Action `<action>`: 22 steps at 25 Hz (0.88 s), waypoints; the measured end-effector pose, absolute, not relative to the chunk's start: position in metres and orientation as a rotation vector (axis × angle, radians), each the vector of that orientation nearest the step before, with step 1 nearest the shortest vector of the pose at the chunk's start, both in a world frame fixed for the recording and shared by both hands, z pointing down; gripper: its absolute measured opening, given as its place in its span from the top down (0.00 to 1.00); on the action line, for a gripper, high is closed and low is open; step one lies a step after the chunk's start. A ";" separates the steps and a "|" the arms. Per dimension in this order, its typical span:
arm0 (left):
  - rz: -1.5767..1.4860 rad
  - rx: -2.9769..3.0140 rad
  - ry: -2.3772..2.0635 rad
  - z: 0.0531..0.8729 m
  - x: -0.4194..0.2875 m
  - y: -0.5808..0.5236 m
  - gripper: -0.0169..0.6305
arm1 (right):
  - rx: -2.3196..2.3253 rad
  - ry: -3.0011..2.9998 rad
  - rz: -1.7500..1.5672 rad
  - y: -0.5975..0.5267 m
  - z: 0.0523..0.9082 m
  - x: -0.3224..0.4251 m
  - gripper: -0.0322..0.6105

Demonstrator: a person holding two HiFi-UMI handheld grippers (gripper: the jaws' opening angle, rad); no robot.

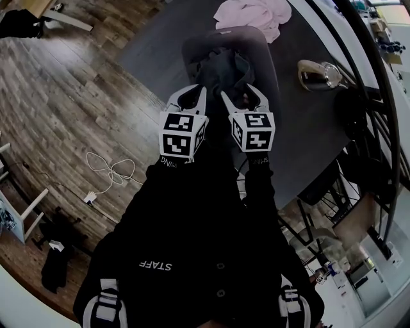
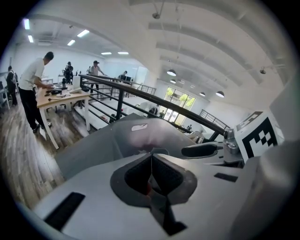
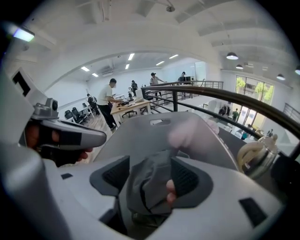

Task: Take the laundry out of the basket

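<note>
A grey laundry basket [image 1: 259, 54] stands on the dark table [image 1: 154, 57], and its back wall fills the left gripper view [image 2: 133, 136] and the right gripper view [image 3: 157, 129]. Dark grey laundry [image 1: 224, 70] lies in the basket just beyond both grippers. My right gripper [image 1: 243, 96] is open, and a bunched grey cloth [image 3: 147, 185] sits loosely between its pads [image 3: 185, 180]. My left gripper [image 1: 191, 96] hovers beside it on the left, shut with its pads [image 2: 161, 176] meeting and nothing visible between them. A pink garment [image 1: 253, 16] lies on the table past the basket.
A metal kettle [image 1: 318, 75] stands on the table to the right of the basket. A black railing [image 1: 378, 96] runs along the table's right side. A white cable [image 1: 109, 172] lies on the wood floor at left. People stand at a desk [image 2: 65, 96] far off.
</note>
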State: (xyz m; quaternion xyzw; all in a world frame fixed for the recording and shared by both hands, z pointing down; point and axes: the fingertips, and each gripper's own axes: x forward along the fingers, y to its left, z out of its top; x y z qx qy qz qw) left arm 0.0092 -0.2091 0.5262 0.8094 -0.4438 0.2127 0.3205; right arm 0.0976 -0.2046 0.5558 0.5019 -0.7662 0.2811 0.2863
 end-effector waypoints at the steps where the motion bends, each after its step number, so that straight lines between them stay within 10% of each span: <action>1: 0.566 2.120 -1.164 0.529 0.010 -0.211 0.97 | 1.337 -2.042 0.762 -0.207 0.559 0.099 0.50; 22: 0.676 2.039 -1.151 0.551 0.023 -0.244 0.97 | 1.222 -1.926 0.932 -0.226 0.633 0.117 0.26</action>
